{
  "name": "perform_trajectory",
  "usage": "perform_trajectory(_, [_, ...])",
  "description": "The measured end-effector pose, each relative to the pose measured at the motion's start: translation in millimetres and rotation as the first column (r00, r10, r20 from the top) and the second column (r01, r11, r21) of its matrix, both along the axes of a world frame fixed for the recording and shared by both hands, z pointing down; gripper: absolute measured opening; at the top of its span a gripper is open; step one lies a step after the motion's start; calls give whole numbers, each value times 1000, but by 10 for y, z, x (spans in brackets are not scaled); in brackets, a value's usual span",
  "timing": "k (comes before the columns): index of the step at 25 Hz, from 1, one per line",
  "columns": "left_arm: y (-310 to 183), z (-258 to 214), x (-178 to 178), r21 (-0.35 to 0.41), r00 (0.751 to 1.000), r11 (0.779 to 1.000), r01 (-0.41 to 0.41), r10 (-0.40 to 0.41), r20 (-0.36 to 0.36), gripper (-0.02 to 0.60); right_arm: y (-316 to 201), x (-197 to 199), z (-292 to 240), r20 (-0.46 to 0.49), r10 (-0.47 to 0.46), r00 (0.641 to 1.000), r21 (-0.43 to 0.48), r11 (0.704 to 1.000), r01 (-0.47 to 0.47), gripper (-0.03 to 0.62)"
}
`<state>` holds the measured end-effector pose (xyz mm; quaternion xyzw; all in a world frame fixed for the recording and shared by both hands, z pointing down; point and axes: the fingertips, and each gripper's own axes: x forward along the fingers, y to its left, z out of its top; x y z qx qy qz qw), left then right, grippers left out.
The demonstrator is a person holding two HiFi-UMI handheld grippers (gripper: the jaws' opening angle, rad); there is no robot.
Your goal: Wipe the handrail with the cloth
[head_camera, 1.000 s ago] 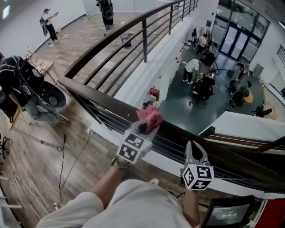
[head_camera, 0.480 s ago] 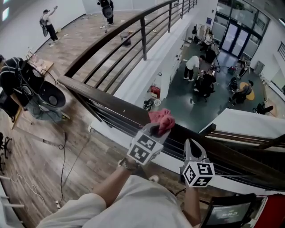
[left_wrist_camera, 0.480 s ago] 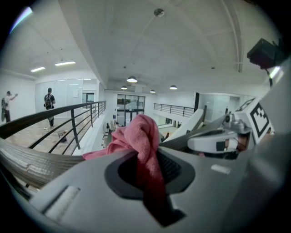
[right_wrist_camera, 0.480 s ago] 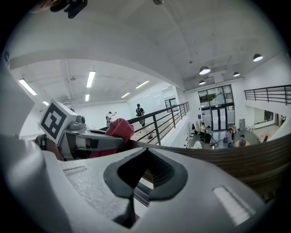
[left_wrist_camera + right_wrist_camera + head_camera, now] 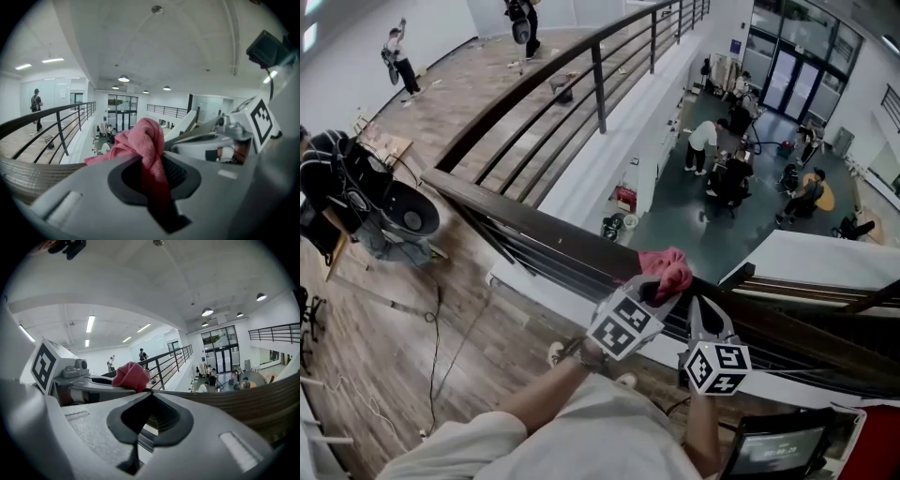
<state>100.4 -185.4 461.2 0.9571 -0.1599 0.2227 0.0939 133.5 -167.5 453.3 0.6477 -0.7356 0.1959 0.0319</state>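
A dark wooden handrail (image 5: pixel 525 222) runs from the left to the lower right across the head view, on top of a barred railing. My left gripper (image 5: pixel 659 283) is shut on a bunched pink cloth (image 5: pixel 667 265), which rests on top of the rail. The left gripper view shows the cloth (image 5: pixel 145 140) pinched between the jaws, with the rail (image 5: pixel 28 168) at the lower left. My right gripper (image 5: pixel 710 317) hangs just right of the left one, shut and holding nothing, close to the rail. In the right gripper view the cloth (image 5: pixel 131 375) sits to the left, the handrail (image 5: pixel 253 399) to the right.
Beyond the rail is a drop to a lower floor with several people (image 5: pixel 722 159). A second railing (image 5: pixel 600 66) curves away at the back. Bags and gear (image 5: pixel 366 192) lie on the wooden floor at left. A screen (image 5: pixel 773 450) stands at lower right.
My left gripper has slid the pink cloth along the handrail to the right, closer to my right gripper. The right gripper has barely moved.
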Motion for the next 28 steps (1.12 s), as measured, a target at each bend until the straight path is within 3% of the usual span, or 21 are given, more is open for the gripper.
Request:
perform_trajectory(8, [75, -32, -12, 58, 991, 990, -132, 132, 4, 66, -59, -45, -11, -8, 27, 1000, 6, 1000, -27, 2])
perform_trajectory(16, [46, -34, -66, 72, 993, 990, -120, 120, -4, 64, -71, -17, -18, -13, 63, 998, -5, 998, -63, 2])
perform_trajectory(28, [-276, -93, -546, 43, 997, 996, -73, 74, -13, 64, -215, -253, -109, -22, 88, 996, -5, 996, -88, 2])
